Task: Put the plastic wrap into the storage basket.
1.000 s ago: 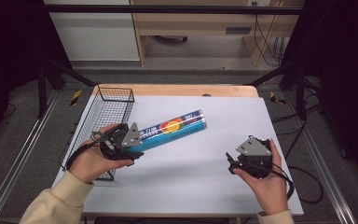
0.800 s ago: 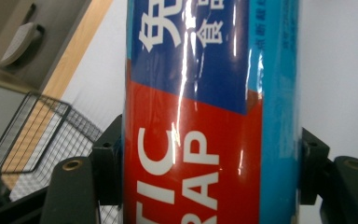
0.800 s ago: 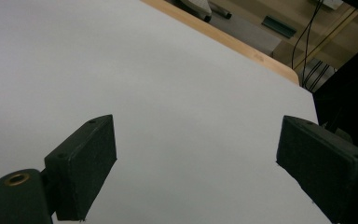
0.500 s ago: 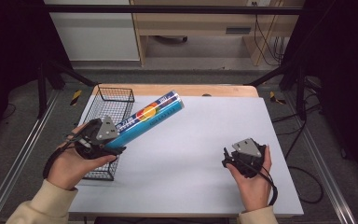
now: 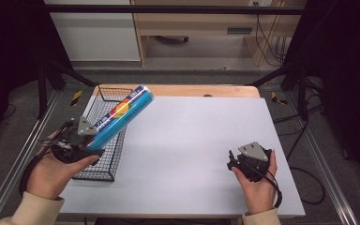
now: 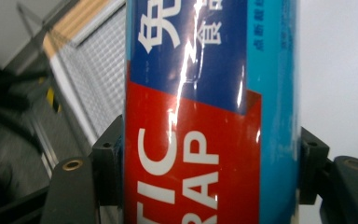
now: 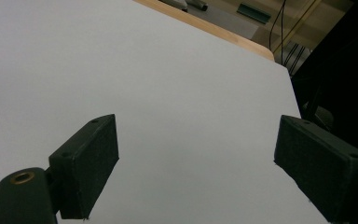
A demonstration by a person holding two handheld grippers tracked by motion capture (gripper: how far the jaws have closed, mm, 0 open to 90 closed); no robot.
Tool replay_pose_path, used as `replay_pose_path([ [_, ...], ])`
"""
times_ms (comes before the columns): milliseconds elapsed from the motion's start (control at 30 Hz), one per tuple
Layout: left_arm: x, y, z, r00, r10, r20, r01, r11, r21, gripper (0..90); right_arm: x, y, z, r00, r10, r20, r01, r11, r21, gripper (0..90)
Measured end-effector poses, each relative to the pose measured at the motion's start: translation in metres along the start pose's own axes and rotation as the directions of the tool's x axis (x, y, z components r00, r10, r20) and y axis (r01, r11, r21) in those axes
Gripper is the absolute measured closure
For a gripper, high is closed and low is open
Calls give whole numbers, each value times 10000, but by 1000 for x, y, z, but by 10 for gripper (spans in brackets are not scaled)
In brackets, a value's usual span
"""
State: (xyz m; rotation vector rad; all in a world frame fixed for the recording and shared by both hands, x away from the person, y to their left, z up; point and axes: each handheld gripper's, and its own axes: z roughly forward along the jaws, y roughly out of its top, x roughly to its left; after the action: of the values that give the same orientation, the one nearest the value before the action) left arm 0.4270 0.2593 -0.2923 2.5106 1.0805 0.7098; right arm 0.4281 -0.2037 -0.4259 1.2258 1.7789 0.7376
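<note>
Left claw (image 5: 91, 149) clamped on the lower end of a long blue plastic-wrap box (image 5: 120, 118), both pads pressed flat against its narrow sides, as seen close up in the left gripper view (image 6: 209, 121). Held aloft, tilted up and away, its far end over the wire basket (image 5: 104, 140) at the left edge of the desk (image 5: 192, 140). Probably light: thin cardboard around a roll, stiff along its length but easy to dent under a hard squeeze. Glossy printed skin, so likely slippery. Gripped near one end, so the long free part levers against the pads and may swing or droop; a hold nearer the middle would balance better, though the end grip suits lowering it lengthwise into the basket. Right claw (image 5: 236, 161) well apart at the right, low over the bare desk, jaws parted though just now narrowing, nothing between them.
</note>
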Motion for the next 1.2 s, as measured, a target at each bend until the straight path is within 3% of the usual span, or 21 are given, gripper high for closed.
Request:
replay_pose_path([
  [67,6,-7,4,9988,-478,74,476,9985,270,320,-1,-1,0,10000,-15,2,15,10000,31,139],
  [100,6,-7,4,9988,-478,74,476,9985,270,319,-2,-1,0,10000,46,-9,-46,10000,16,141],
  [200,12,-18,13,9945,-1047,-87,1051,9910,828,320,-4,-2,-1,10000,46,-34,-47,10000,-23,147],
  [300,13,-22,16,9926,-1200,-190,1213,9872,1038,320,-4,-2,-2,9998,62,-176,-63,10000,-27,150],
  [333,14,-23,20,9894,-1451,-100,1452,9817,1232,320,-4,-2,-2,9997,69,-218,-69,10000,-27,150],
  [367,14,-23,20,9894,-1451,-100,1452,9817,1232,320,-4,-2,-2,9997,69,-218,-69,10000,-27,150],
  [467,14,-21,30,9859,-1670,-68,1657,9716,1690,320,0,-1,-3,9993,-69,-371,67,10000,-68,152],
  [633,16,-17,39,9854,-1703,-82,1684,9653,1994,320,2,0,-3,9987,-118,-505,113,9999,-110,155],
  [800,20,-18,49,9774,-2113,-73,2072,9507,2307,319,2,0,-3,9980,-114,-628,109,9999,-89,158],
  [833,20,-18,49,9774,-2113,-73,2072,9507,2307,319,3,0,-3,9979,-121,-638,114,9999,-104,159],
  [867,22,-19,52,9728,-2316,-47,2260,9443,2393,320,2,0,-3,9978,-125,-651,118,9999,-100,160],
  [967,25,-20,55,9693,-2456,-102,2403,9379,2501,320,3,0,-3,9976,-82,-690,78,9999,-65,161],
  [1033,32,-20,58,9610,-2756,-238,2718,9244,2675,320,4,0,-2,9970,-112,-770,111,9999,-22,162],
  [1133,37,-17,61,9581,-2835,-407,2824,9117,2985,320,5,0,-2,9965,-115,-832,113,9999,-21,163],
  [1167,37,-17,61,9581,-2835,-407,2824,9117,2985,320,5,0,-2,9965,-115,-832,113,9999,-21,163],
  [1200,38,-16,62,9552,-2933,-391,2910,9072,3039,320,6,0,-2,9960,-115,-885,112,9999,-32,163],
])
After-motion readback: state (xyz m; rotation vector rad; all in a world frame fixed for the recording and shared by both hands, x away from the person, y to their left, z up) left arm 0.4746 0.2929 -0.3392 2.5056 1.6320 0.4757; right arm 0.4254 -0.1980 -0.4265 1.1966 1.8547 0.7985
